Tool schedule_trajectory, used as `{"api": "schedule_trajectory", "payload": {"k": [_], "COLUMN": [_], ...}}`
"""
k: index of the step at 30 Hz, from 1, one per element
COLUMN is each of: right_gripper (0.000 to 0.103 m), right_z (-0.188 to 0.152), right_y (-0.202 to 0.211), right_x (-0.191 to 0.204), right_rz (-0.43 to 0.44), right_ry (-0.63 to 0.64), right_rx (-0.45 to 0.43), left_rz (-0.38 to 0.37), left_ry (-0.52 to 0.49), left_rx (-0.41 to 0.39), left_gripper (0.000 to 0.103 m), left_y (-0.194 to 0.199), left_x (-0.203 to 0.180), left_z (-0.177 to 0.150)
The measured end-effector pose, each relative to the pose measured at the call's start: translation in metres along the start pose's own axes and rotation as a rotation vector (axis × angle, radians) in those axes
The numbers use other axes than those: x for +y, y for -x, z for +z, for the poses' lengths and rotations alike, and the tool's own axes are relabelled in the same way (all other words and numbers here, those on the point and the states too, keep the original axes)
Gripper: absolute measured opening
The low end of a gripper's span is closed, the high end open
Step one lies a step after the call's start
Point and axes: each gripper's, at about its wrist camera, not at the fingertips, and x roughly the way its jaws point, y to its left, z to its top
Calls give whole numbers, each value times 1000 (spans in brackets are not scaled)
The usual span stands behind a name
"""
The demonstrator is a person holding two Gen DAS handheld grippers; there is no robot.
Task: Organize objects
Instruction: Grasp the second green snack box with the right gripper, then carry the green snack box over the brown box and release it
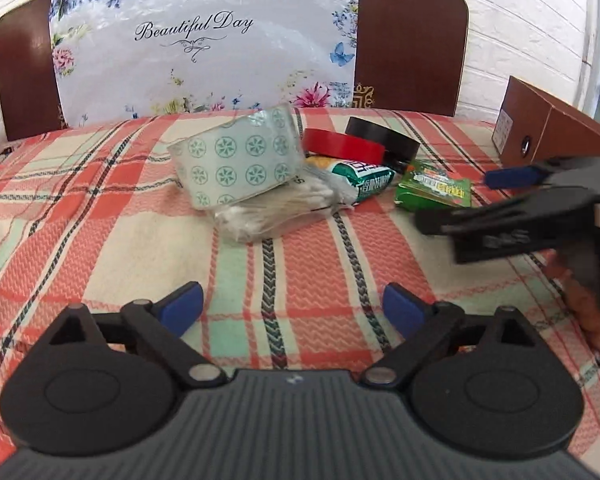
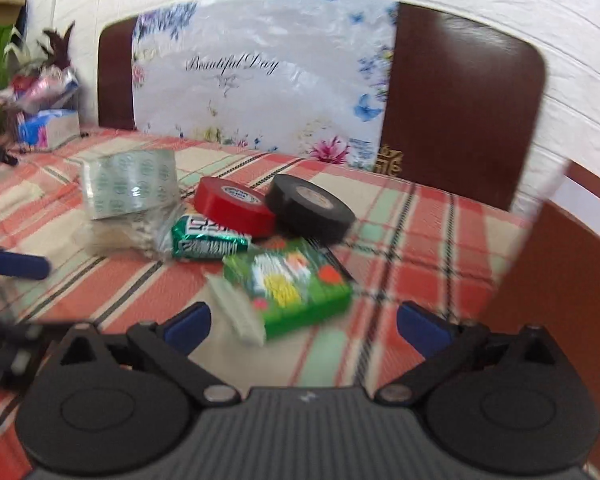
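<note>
We see a woven plaid cloth covering the desk. On it, clustered together: a glossy patterned tape roll, round red tape, black tape, and a green box. Left gripper and right gripper both gape wide, empty. A brown box stands beside.

This looks like a home, probably a dining corner. A table under a red, cream and mint plaid tablecloth stands against a white brick-pattern wall. At twelve o'clock a dark brown chair back wears a floral cover printed "Beautiful Day". At ten o'clock in the right wrist view sit a houseplant and a tissue box.
</note>
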Motion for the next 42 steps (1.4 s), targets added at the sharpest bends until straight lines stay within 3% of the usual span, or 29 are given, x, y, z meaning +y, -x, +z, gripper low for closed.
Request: {"api": "schedule_trajectory", "payload": {"k": [1,2,3,10,14,15,17,19,22,24,25,27,29,35,37,39,40,41,42], "right_gripper": [97,78,71,67,67,68,68,69,69,67,67,65,65,65,65,67,67,72,88], "right_z": [4,5,5,-33,-66,-72,-82,-84,-84,-84,-85,-85,-84,-57,-42,-27,-18,-11,-5], "right_y": [-13,-20,-19,41,89,99,112,115,114,113,114,118,126,159,157,148,140,129,118], "right_x": [0,-3,-6,6,10,10,6,1,1,0,-2,-4,-6,-29,-46,-67,-78,-87,-96], "right_rz": [-2,14,53,-5,-50,-71,-99,-103,-106,-103,-97,-100,-143,-343,-399,-426,-436,-448,-466], "right_ry": [-1,-25,-62,-115,-134,-141,-164,-192,-190,-185,-192,-205,-218,-192,-179,-197,-196,-192,-193], "right_rx": [33,49,42,53,60,58,50,51,47,40,35,16,-27,-272,-320,-332,-325,-309,-287], "left_rz": [-8,-13,-14,-21,8,-16,-213,-374,-434,-464,-460,-502,-529,-617,-602,-566,-538,-499,-452], "left_ry": [12,18,20,23,-15,15,148,196,149,181,189,198,197,54,31,0,-15,-36,-40], "left_rx": [-5,-7,-10,-13,31,56,106,186,301,382,386,384,363,171,144,132,131,125,121], "left_gripper": [97,97,97,98,97,95,92,91,79,54,51,44,44,50,55,69,70,70,70], "left_y": [2,2,2,12,12,16,30,35,22,4,0,-1,5,29,19,3,-7,-15,-17], "left_x": [4,5,6,9,-1,-4,-11,-33,-75,-90,-96,-107,-117,-168,-190,-209,-218,-223,-226], "left_z": [-2,-3,-5,-13,-9,-6,2,11,17,14,13,21,35,105,125,138,143,146,147]}}
